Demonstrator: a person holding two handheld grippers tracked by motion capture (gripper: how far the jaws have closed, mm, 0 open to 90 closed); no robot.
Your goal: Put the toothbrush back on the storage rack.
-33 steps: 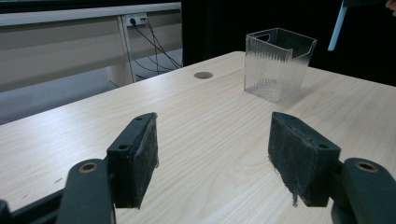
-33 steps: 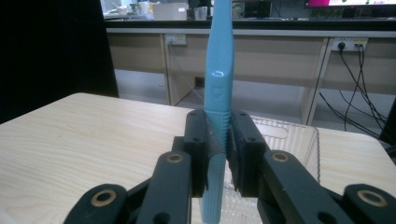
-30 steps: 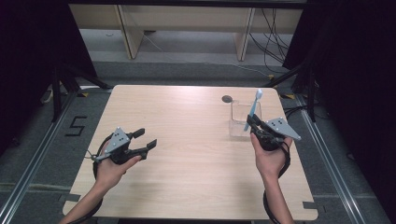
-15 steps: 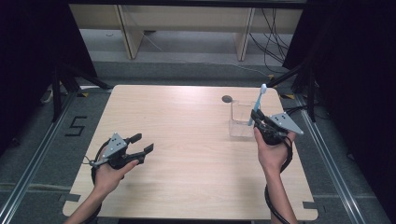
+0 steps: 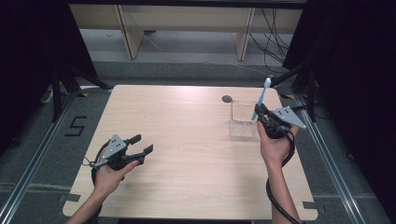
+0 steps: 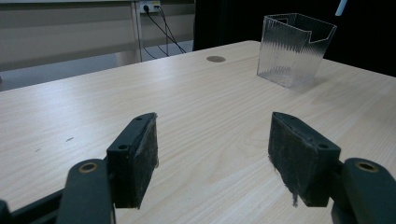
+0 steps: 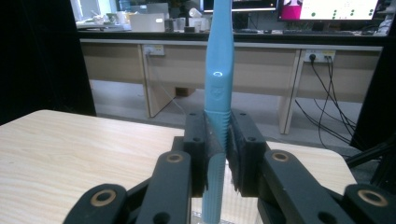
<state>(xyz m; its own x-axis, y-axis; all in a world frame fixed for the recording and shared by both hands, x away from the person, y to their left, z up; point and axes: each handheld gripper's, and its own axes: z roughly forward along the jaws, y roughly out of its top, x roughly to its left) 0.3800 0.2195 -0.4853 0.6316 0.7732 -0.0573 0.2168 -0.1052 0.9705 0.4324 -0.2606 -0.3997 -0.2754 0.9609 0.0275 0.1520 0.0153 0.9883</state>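
Observation:
A light blue toothbrush (image 5: 261, 99) stands nearly upright, head up, with my right gripper (image 5: 259, 113) shut on its handle. In the right gripper view the toothbrush (image 7: 218, 84) runs straight up between the two pads. It hangs just above and at the right edge of a clear ribbed plastic cup (image 5: 243, 119) at the table's far right. The cup (image 6: 293, 49) also shows far ahead in the left gripper view. My left gripper (image 5: 141, 144) rests low over the table's near left, open, nothing between its pads (image 6: 135, 156).
The light wooden table (image 5: 187, 154) has a small dark round hole (image 5: 227, 99) just behind the cup. Metal rails run along both sides on the floor. Desks and cables stand beyond the far edge.
My right gripper has carried the toothbrush a little to the right and up, toward the cup's right side. The left gripper has drawn slightly back toward the near edge.

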